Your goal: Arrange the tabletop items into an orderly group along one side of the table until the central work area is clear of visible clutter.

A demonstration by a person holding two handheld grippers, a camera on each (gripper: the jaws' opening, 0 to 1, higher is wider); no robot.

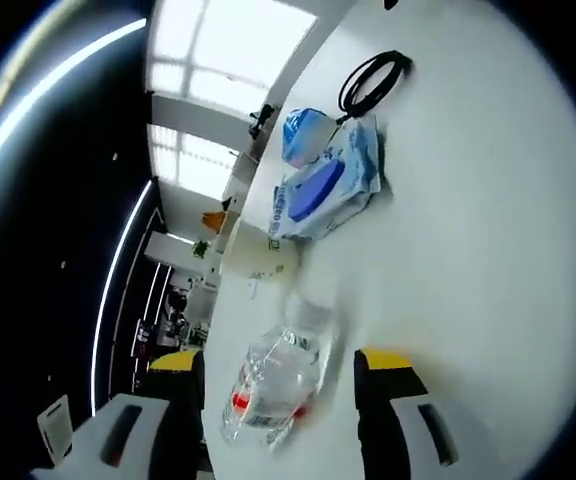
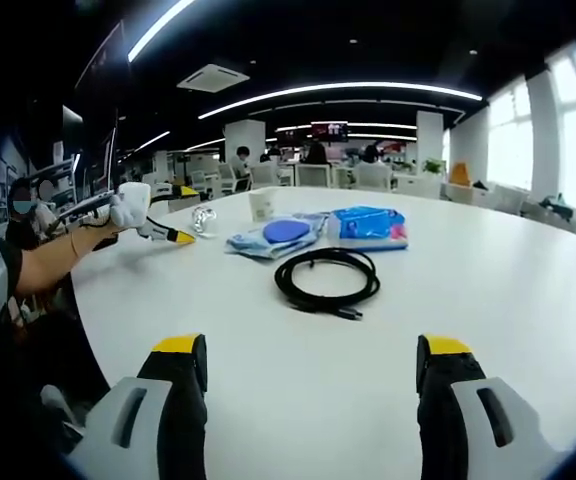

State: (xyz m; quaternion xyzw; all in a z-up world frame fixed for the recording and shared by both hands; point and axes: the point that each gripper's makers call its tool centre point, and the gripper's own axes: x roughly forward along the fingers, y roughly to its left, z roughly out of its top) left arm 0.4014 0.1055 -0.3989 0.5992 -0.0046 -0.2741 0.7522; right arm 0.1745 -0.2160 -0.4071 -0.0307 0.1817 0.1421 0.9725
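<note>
A clear plastic bottle [image 1: 268,385] with a red label lies on the white table [image 1: 488,250], blurred, between the wide-apart jaws of my left gripper [image 1: 283,380], which is open. Beyond it lie a wipes packet with a blue lid [image 1: 313,190], a blue pack [image 1: 306,135] and a coiled black cable [image 1: 373,80]. In the right gripper view, my right gripper [image 2: 313,365] is open above bare table, short of the cable [image 2: 326,275]. Behind the cable are the wipes packet [image 2: 273,235] and blue pack [image 2: 368,225]. At the left, the left gripper [image 2: 173,236] reaches the bottle [image 2: 203,218].
A small white box [image 2: 260,206] stands behind the wipes packet. A person's gloved hand [image 2: 128,205] and forearm hold the left gripper at the table's left edge. Desks, chairs and people fill the office beyond. Bare table [image 2: 498,290] spreads to the right of the cable.
</note>
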